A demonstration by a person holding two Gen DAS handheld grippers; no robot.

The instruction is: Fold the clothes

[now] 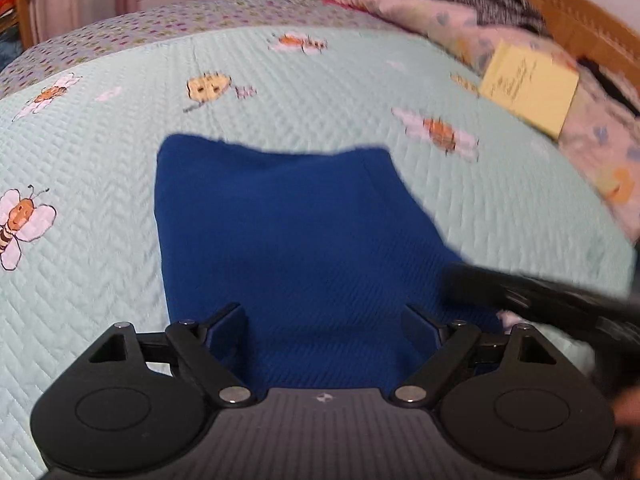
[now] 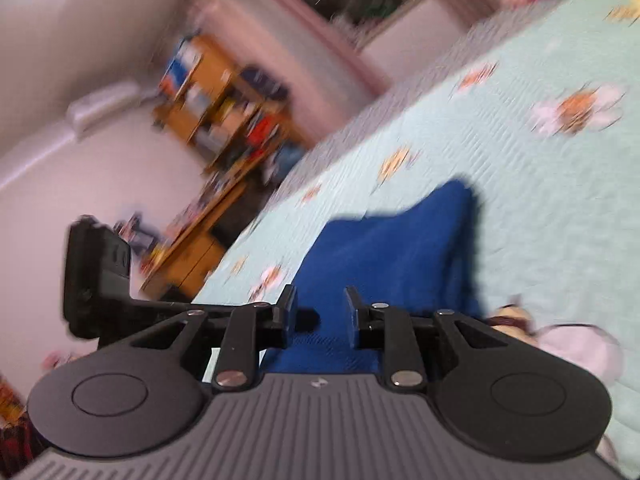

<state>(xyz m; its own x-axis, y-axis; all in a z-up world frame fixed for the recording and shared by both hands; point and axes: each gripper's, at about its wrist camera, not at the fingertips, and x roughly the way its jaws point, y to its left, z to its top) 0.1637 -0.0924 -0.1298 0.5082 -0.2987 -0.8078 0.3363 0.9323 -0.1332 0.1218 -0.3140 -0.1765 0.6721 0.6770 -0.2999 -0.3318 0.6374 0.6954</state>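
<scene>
Left wrist view: the blue garment [image 1: 296,232] lies flat mid-frame on the bed [image 1: 120,160], ready for folding; the left gripper [image 1: 326,322] hovers wide open, empty. Right wrist view: the right gripper [image 2: 321,312], partly open, holds nothing above the cloth's near edge.

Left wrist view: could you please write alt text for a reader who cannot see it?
A blue cloth lies flat on a pale green quilt with bee pictures, on a bed. The left gripper is above the cloth's near edge, its fingers wide apart and holding nothing. A yellow booklet rests by the pillows.
</scene>
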